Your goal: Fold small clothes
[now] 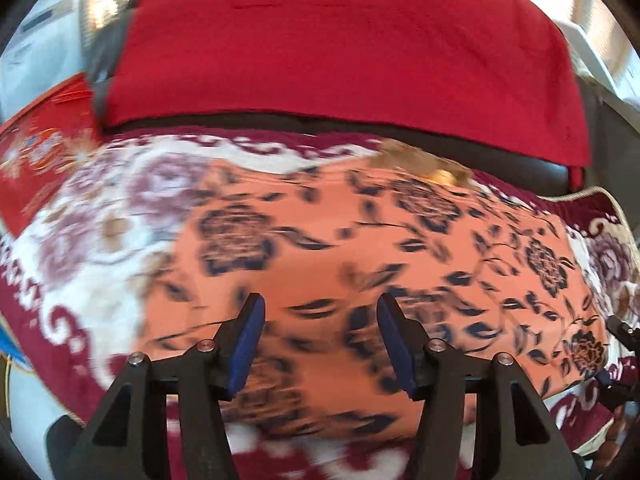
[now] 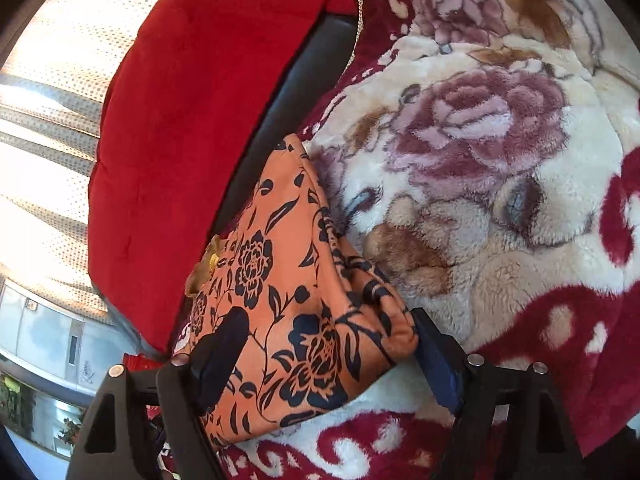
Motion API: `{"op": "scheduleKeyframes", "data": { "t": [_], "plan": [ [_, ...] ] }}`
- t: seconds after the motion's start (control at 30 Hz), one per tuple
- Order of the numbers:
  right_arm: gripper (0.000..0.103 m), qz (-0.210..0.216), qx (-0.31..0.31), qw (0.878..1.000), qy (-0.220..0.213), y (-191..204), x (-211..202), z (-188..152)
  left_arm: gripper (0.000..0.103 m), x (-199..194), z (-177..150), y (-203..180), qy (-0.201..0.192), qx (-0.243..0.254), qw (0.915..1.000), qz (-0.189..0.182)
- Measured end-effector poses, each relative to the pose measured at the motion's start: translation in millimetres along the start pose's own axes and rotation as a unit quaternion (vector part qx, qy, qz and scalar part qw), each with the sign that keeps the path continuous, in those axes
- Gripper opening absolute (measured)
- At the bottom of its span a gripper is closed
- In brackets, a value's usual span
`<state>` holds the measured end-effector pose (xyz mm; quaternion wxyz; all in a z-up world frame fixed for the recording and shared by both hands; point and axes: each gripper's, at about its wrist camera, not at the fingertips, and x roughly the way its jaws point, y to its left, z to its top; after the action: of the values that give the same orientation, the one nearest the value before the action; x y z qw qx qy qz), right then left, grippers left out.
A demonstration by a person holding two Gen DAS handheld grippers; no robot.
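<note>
While the orange cloth (image 1: 360, 240) is lying flat on the blanket (image 2: 500, 160), just by the red cushion (image 1: 340, 52), both jaws are standing open, gripping nothing. It looks soft and floppy, so pinching a corner seems best.

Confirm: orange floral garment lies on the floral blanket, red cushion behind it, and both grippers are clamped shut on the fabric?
Not quite. Both grippers are open. In the left wrist view the left gripper hangs above the orange floral garment with its jaws apart. In the right wrist view the right gripper straddles the folded edge without pinching. The floral blanket and red cushion are right.
</note>
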<state>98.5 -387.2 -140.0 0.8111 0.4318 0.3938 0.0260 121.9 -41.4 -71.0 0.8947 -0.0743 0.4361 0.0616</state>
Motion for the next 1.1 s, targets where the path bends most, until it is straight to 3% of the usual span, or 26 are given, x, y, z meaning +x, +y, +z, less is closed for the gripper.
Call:
{"op": "scheduleKeyframes", "data": {
  "t": [0.2,0.43,0.6,0.63,0.67,0.7,0.73,0.87,0.97,1.1],
  "plan": [
    [0.082,-0.023,-0.020,1.000,-0.007,5.5,-1.7,-2.5,0.059,21.6,-4.1,-37.2,0.021,0.038,0.9991,-0.006],
    [0.079,-0.052,-0.039,0.998,-0.013,25.5,5.5,-5.3,0.059,29.9,-4.8,-42.1,0.024,0.045,0.9987,-0.002],
    [0.078,-0.066,-0.060,0.996,-0.020,36.3,7.3,-6.7,0.059,21.9,-6.5,-37.1,0.007,0.043,0.9991,-0.001],
    [0.078,-0.071,-0.063,0.995,-0.017,36.2,11.6,-6.3,0.060,31.6,-10.3,-39.7,0.019,0.056,0.9982,0.007],
    [0.063,-0.081,-0.073,0.994,-0.008,36.7,18.8,-5.6,0.060,39.7,-13.1,-40.6,0.032,0.065,0.9974,0.006],
    [0.032,-0.090,-0.077,0.993,0.007,36.3,28.3,-4.4,0.063,43.7,-13.7,-40.5,0.030,0.068,0.9972,0.007],
    [0.025,-0.091,-0.076,0.993,0.019,35.8,34.6,-3.9,0.064,44.4,-12.4,-41.0,0.031,0.070,0.9970,0.006],
    [0.016,-0.104,-0.121,0.987,0.002,71.2,31.3,-2.3,0.064,47.8,-3.6,-34.9,0.053,0.062,0.9965,-0.018],
    [0.015,-0.087,-0.194,0.977,-0.037,135.0,16.0,-8.6,0.063,42.9,1.0,-17.2,0.052,0.030,0.9964,-0.059],
    [0.015,-0.048,-0.325,0.942,-0.065,241.1,10.2,-54.0,0.062,21.0,3.0,34.5,0.037,-0.047,0.9938,-0.094]
  ]
}}
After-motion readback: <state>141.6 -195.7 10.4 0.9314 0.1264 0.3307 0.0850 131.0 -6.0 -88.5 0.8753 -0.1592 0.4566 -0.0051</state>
